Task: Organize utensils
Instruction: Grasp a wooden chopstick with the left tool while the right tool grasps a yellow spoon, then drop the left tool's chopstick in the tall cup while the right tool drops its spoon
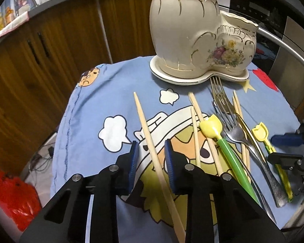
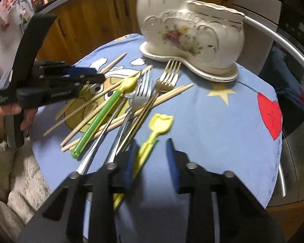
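Note:
A cream ceramic two-pot utensil holder [image 1: 192, 40] stands on its saucer at the far side of the table; it also shows in the right wrist view [image 2: 188, 32]. Several wooden chopsticks, forks and two tulip-topped plastic sticks lie on the blue cartoon cloth [image 1: 87, 121]. My left gripper [image 1: 151, 158] is open, its pads on either side of a lone chopstick [image 1: 150, 143]. My right gripper [image 2: 152, 158] is open over the yellow tulip stick [image 2: 152, 139], which lies close to its left pad. A green tulip stick [image 2: 103, 113] and forks [image 2: 141, 97] lie to its left.
Wooden cabinets [image 1: 40, 60] stand behind the table. An oven with a steel handle [image 1: 289, 46] is at the right. A red bag [image 1: 14, 198] lies on the floor at the left. The table edge drops off on the left and right.

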### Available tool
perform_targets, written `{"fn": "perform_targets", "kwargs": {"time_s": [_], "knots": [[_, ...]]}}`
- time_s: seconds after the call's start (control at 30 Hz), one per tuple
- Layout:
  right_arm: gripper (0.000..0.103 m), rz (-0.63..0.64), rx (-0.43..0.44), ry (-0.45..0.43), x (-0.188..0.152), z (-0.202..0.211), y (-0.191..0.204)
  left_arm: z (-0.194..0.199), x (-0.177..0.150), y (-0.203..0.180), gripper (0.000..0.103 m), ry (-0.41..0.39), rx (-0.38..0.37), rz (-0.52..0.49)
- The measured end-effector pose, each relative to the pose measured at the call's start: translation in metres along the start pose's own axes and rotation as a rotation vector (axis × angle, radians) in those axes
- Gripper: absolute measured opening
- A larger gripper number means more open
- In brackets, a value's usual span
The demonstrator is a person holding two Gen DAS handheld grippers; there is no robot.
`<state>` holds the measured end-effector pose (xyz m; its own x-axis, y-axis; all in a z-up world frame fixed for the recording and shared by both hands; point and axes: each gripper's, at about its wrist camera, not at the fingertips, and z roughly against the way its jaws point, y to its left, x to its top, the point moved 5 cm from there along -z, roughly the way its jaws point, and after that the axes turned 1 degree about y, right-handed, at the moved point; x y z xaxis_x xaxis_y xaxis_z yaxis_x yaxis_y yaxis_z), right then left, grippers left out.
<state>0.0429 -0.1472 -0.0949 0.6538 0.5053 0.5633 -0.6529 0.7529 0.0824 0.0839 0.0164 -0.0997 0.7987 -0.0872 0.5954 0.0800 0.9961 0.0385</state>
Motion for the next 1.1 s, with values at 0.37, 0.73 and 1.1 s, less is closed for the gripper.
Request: {"fn": "perform_targets", "kwargs": {"time_s": [0.37, 0.73, 1.1], "knots": [[0.019, -0.001, -0.015, -0.022, 0.006, -0.006, -0.005, -0.014, 0.016, 0.002, 0.019, -0.003, 0.025, 0.016], [0.01, -0.028, 0.024, -0.143, 0.015, 0.021, -0.017, 0.011, 0.017, 0.011, 0.007, -0.125, -0.002, 0.043], [0.01, -0.103, -0.034, -0.571, 0.081, 0.093, -0.05, 0.114, 0.073, 0.004, 0.007, -0.527, -0.115, 0.061]]}}
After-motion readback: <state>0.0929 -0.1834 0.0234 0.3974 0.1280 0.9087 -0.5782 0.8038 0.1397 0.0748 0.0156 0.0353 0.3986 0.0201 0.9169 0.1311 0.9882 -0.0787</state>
